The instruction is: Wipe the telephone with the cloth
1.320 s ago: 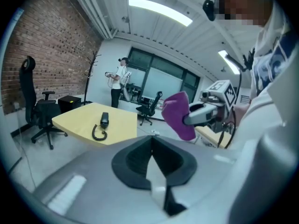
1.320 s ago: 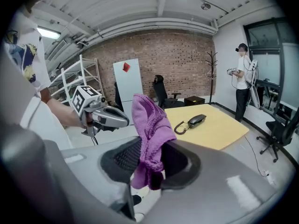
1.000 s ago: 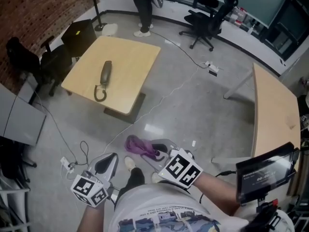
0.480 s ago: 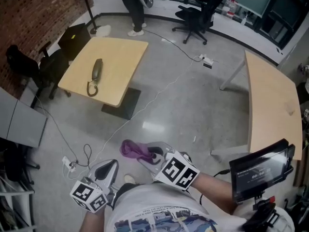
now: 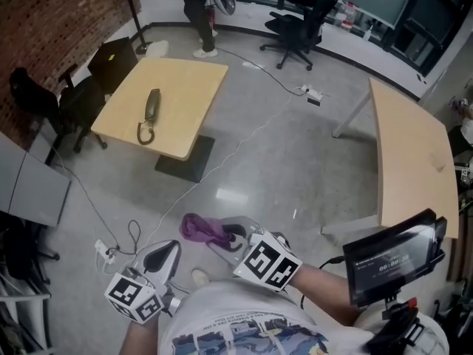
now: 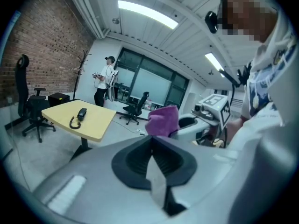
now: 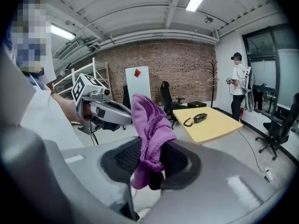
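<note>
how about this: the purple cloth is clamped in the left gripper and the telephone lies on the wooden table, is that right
Not quite. The purple cloth is clamped in the right gripper, not the left gripper, which is shut on nothing; the right gripper view shows it. The telephone does lie on the wooden table.
</note>
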A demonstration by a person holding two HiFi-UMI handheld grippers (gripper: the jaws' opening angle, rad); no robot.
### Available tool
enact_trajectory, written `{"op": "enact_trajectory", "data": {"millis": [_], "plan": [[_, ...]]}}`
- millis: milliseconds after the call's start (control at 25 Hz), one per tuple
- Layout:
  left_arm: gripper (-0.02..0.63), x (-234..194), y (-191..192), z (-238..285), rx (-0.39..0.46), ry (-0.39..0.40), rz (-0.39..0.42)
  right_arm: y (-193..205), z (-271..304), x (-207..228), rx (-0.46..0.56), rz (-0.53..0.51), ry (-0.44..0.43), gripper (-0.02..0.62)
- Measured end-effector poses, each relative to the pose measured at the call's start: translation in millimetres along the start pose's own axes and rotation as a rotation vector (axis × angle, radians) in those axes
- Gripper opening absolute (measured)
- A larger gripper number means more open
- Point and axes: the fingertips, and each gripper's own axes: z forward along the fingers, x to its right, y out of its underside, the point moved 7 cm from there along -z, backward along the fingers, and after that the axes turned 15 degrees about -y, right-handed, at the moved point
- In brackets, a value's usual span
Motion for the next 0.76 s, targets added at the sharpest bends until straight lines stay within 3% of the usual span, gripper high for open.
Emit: {"op": "enact_trajectory", "data": {"millis": [760], "plan": [[0.005, -41.3, 23.5, -42.1, -0.024, 0.013, -0.012, -25.7, 46.7, -28.2, -0.031, -0.027, 0.003, 0.112]]}}
